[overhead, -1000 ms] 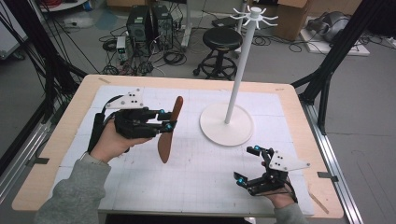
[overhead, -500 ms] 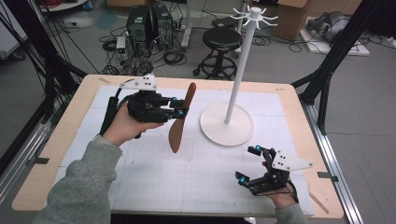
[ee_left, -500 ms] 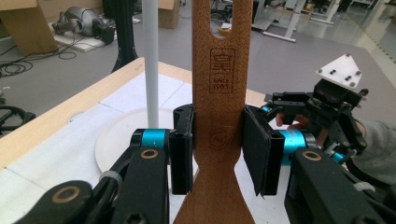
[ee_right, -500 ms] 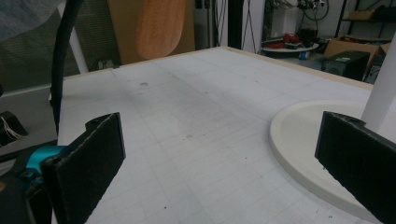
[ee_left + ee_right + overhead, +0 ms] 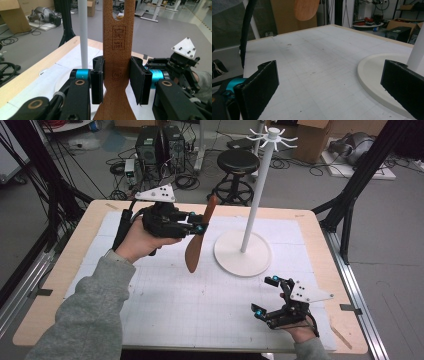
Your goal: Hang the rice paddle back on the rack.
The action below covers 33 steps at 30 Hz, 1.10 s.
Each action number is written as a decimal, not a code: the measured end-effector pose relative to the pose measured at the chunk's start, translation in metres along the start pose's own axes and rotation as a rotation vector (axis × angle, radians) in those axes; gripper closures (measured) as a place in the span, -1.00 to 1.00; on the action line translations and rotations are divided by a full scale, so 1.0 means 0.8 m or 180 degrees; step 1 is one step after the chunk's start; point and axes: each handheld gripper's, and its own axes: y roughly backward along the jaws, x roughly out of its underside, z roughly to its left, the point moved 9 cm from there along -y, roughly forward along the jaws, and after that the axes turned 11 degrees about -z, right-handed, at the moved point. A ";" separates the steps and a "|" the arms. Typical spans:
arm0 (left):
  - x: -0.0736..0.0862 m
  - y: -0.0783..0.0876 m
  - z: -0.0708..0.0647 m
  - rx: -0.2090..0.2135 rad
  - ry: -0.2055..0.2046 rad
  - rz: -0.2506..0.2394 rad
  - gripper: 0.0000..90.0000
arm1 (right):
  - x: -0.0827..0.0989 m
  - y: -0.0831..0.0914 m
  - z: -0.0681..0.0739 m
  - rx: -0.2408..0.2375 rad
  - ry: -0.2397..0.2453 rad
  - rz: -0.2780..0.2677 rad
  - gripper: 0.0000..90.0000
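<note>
Cables and equipment crowd the floor beyond the gridded table (image 5: 150, 310). Your left gripper (image 5: 197, 223) clamps the wooden spatula (image 5: 199, 236) at its handle neck, blade hanging clear above the mat. Keep the handle off the white rack (image 5: 255, 200) pole just beside it; a knock could twist it between the pads. Your right gripper (image 5: 270, 296) rests wide open, holding nothing.

- Left gripper (image 5: 200, 224): raised above the desk (image 5: 75, 270) at its far left, jaws pointing right, clamped on the flat handle of a wooden spatula (image 5: 117, 62).
- Left forearm: grey sleeve (image 5: 85, 315), reaching in from the bottom left.
- Right gripper (image 5: 267, 295): low at the near right of the desk, jaws spread wide with nothing between them.
</note>
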 end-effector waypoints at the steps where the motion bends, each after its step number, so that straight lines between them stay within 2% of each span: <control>1: -0.001 -0.002 0.000 0.0003 -0.0003 0.0004 0.45 | 0.000 0.000 0.000 0.0000 -0.0003 -0.0002 -1.00; 10: -0.024 -0.013 0.011 -0.0011 -0.0056 0.0021 0.45 | 0.000 0.000 0.000 -0.0009 -0.0007 -0.0010 -1.00; 19: -0.047 -0.035 0.022 0.0004 -0.0114 0.0085 0.45 | 0.000 0.002 0.000 0.0028 -0.0013 -0.0018 -1.00; 24: -0.067 -0.041 0.020 0.0036 -0.0118 0.0029 0.45 | 0.001 0.002 -0.001 0.0022 -0.0017 -0.0018 -1.00; 30: -0.085 -0.047 0.024 0.0006 -0.0102 0.0004 0.45 | 0.001 0.003 0.001 0.0039 -0.0029 -0.0033 -1.00; 33: -0.095 -0.050 0.021 0.0016 -0.0134 -0.0008 0.45 | 0.001 0.004 0.001 0.0039 -0.0039 -0.0031 -1.00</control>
